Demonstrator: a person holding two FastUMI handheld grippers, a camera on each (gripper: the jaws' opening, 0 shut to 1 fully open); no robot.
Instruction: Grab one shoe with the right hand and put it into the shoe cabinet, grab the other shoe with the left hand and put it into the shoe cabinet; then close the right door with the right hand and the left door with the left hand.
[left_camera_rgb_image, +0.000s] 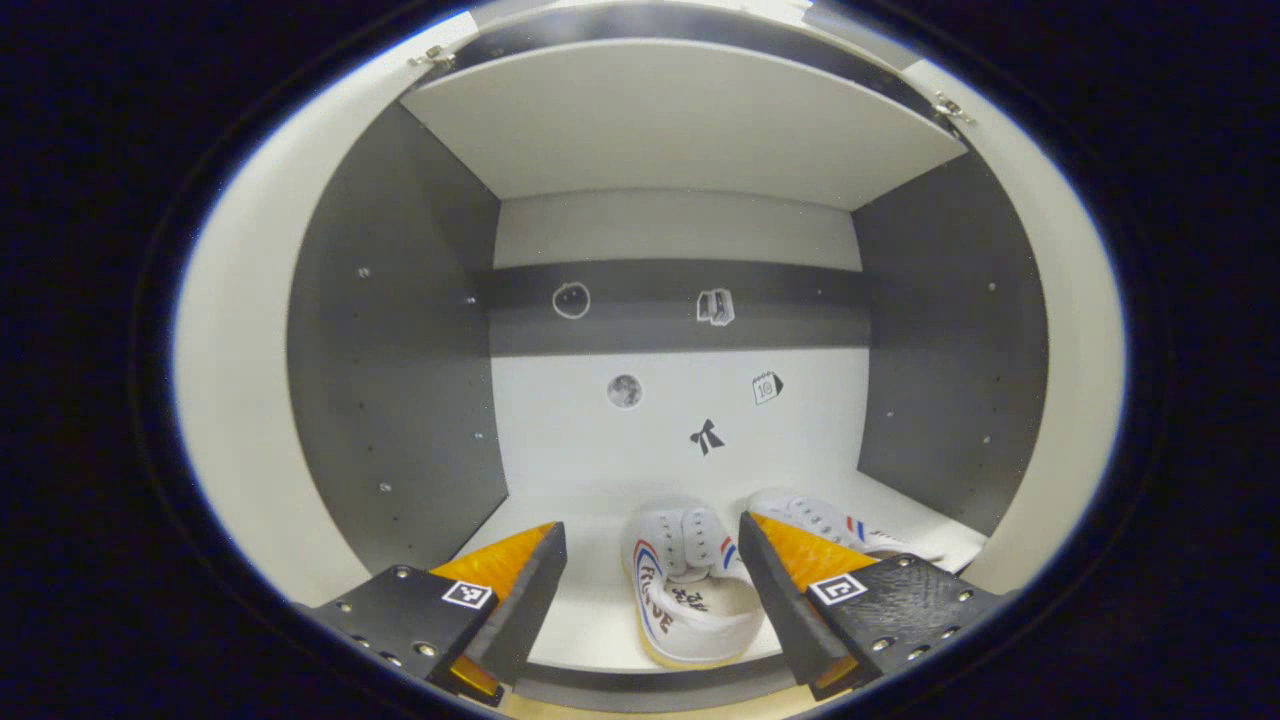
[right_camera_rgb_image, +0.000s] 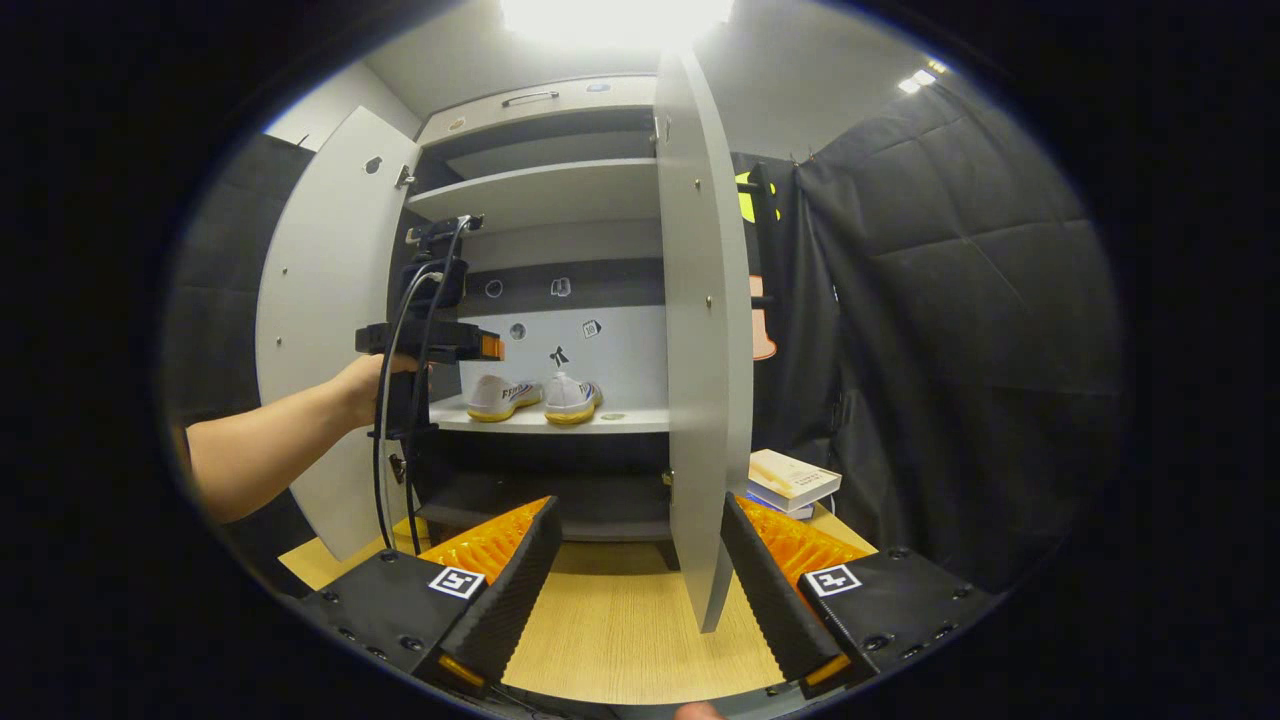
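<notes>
In the right gripper view, the right gripper (right_camera_rgb_image: 635, 570) hangs over the wooden surface (right_camera_rgb_image: 620, 620) with its fingers spread and nothing between them. The right door (right_camera_rgb_image: 700, 330) is the landmark here: it stands swung outward, edge-on, and its lower edge sits just beyond and between those fingers, its long axis upright. The right hand is therefore the nearer one to it, and closing it looks like the next job, a sideways push toward the shoe cabinet (right_camera_rgb_image: 545, 190).

Left of that door, a hand holds the left gripper (right_camera_rgb_image: 430, 345) at the cabinet mouth. In the left gripper view, the left gripper (left_camera_rgb_image: 650, 590) also has its fingers spread and empty, with the near shoe (left_camera_rgb_image: 690, 590) lying loose between them on the shelf (left_camera_rgb_image: 590, 620), heel toward the camera. The second shoe (left_camera_rgb_image: 830, 520) rests just beside it, farther right. Farther left again, the left door (right_camera_rgb_image: 330, 320) stands wide open.
</notes>
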